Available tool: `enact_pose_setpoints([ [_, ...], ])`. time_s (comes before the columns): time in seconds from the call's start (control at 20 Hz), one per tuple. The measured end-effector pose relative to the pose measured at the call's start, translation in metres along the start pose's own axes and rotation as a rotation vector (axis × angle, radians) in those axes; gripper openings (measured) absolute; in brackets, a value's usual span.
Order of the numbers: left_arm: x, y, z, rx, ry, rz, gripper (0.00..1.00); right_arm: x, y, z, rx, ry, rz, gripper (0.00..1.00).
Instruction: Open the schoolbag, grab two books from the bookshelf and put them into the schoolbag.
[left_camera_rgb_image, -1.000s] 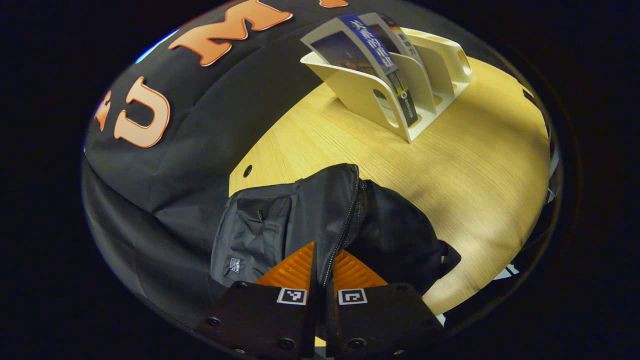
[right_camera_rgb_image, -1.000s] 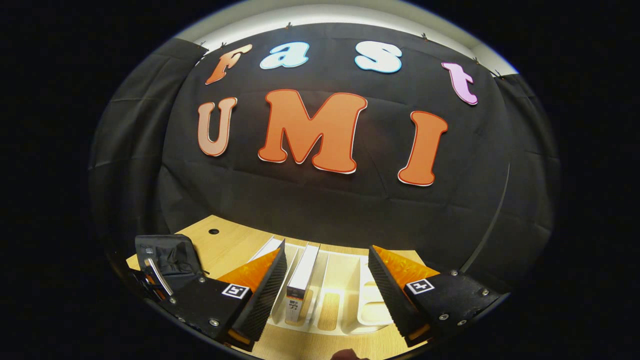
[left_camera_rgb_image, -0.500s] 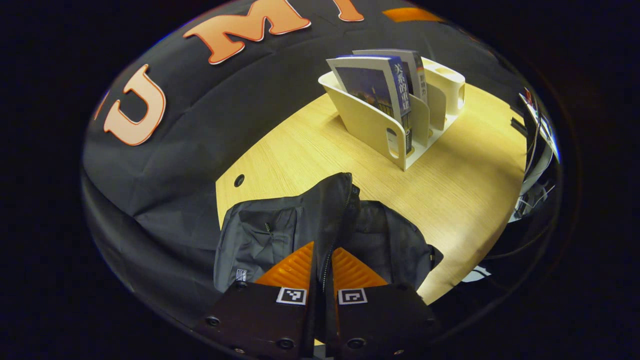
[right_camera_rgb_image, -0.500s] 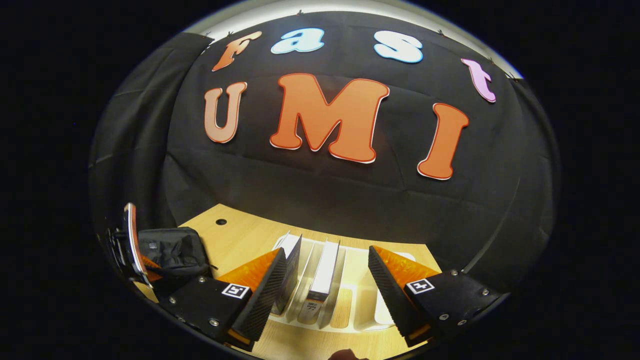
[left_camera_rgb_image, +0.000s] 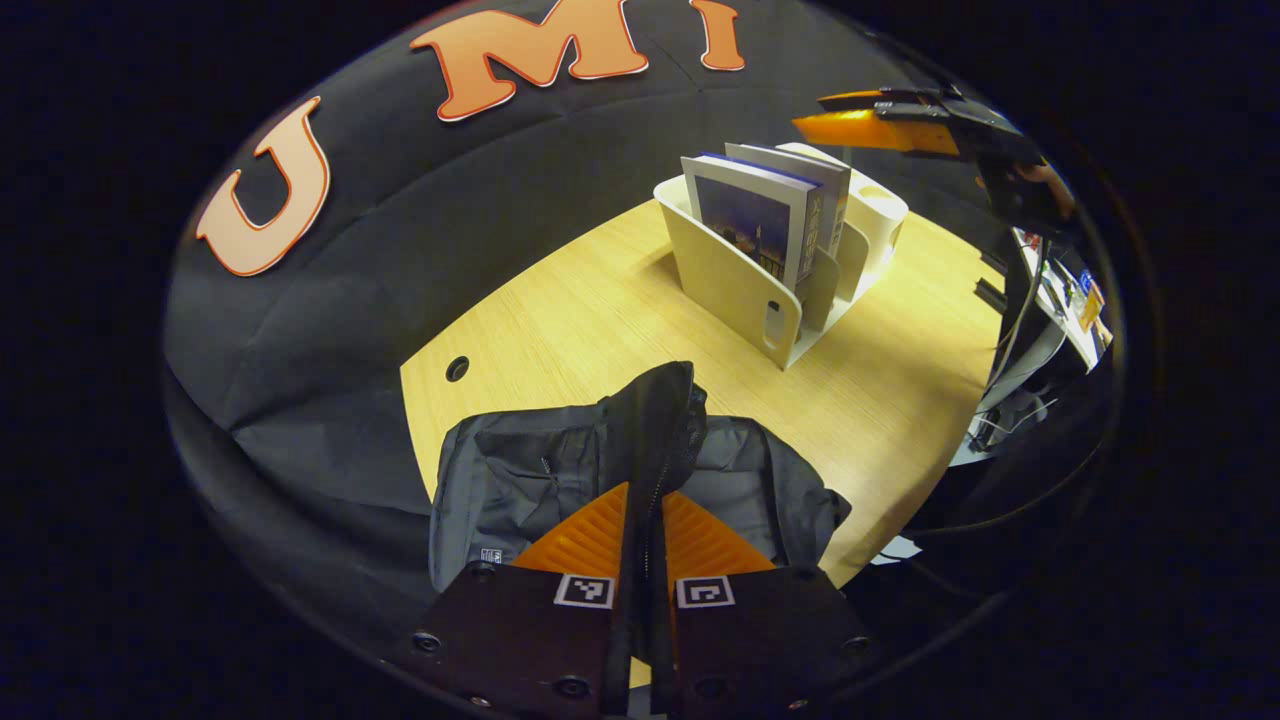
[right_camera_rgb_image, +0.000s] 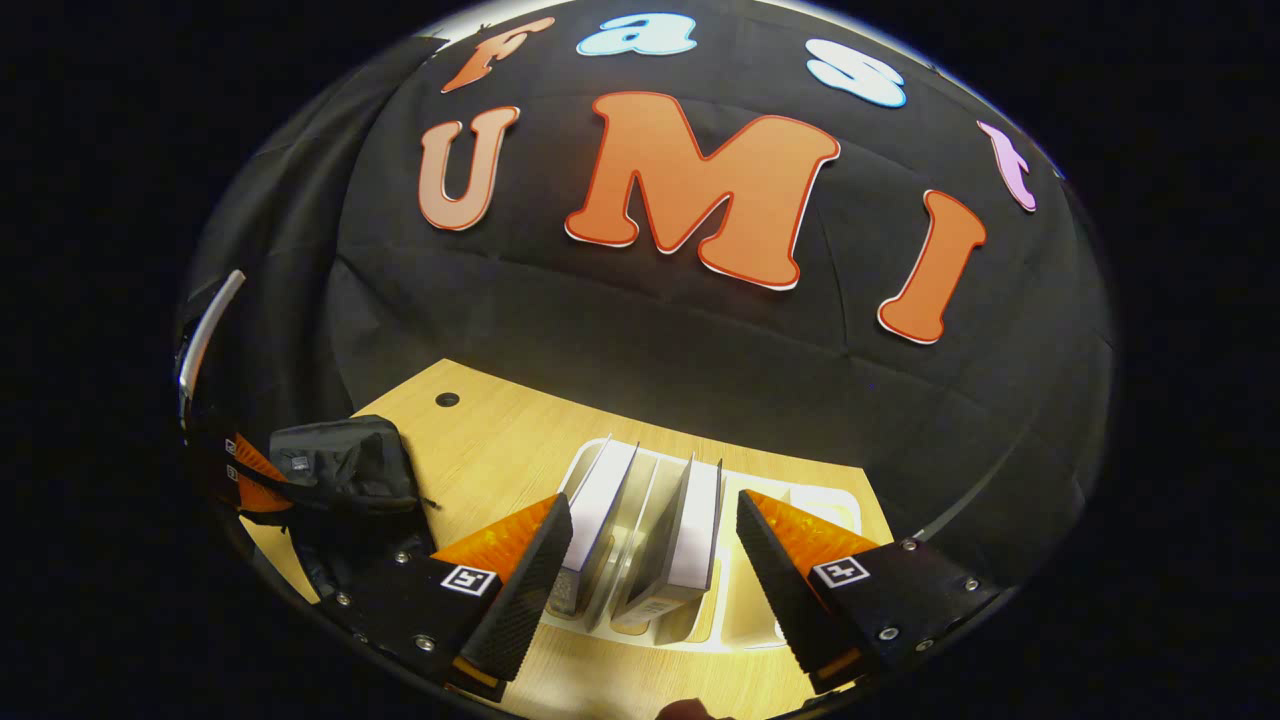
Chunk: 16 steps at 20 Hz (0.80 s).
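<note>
Above the bookshelf (right_camera_rgb_image: 745, 625) we hold the right gripper (right_camera_rgb_image: 650, 560) wide open and empty, two books (right_camera_rgb_image: 690, 535) upright between its fingers. At the table's near edge our left gripper (left_camera_rgb_image: 645, 520) pinches the schoolbag (left_camera_rgb_image: 560, 470) flap by its zipper. We should centre on one book, descend squarely and close on its covers.

On the table (left_camera_rgb_image: 600, 310) the bag (left_camera_rgb_image: 560, 470) lies near the front edge; the shelf (left_camera_rgb_image: 730, 285) stands behind it, two books (left_camera_rgb_image: 760, 215) in it.
</note>
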<state>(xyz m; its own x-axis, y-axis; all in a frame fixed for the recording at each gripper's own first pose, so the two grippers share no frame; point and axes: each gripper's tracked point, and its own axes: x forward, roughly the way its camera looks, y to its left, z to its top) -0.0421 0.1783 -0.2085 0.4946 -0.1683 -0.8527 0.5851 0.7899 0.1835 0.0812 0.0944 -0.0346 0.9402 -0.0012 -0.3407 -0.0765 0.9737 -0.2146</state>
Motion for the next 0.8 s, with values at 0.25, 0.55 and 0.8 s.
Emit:
enact_pose_setpoints([
  [0.25,-0.007,0.010,0.004,-0.004,0.014,-0.090,0.09,0.018,0.012,0.002,0.026,0.088,0.007,0.99],
  [0.55,-0.010,0.029,0.002,-0.081,0.082,-0.204,0.04,0.024,0.020,-0.006,0.019,0.217,0.019,0.99],
  [0.8,-0.009,0.043,0.004,-0.133,0.118,-0.293,0.04,0.043,0.035,-0.015,0.045,0.335,0.049,0.99],
])
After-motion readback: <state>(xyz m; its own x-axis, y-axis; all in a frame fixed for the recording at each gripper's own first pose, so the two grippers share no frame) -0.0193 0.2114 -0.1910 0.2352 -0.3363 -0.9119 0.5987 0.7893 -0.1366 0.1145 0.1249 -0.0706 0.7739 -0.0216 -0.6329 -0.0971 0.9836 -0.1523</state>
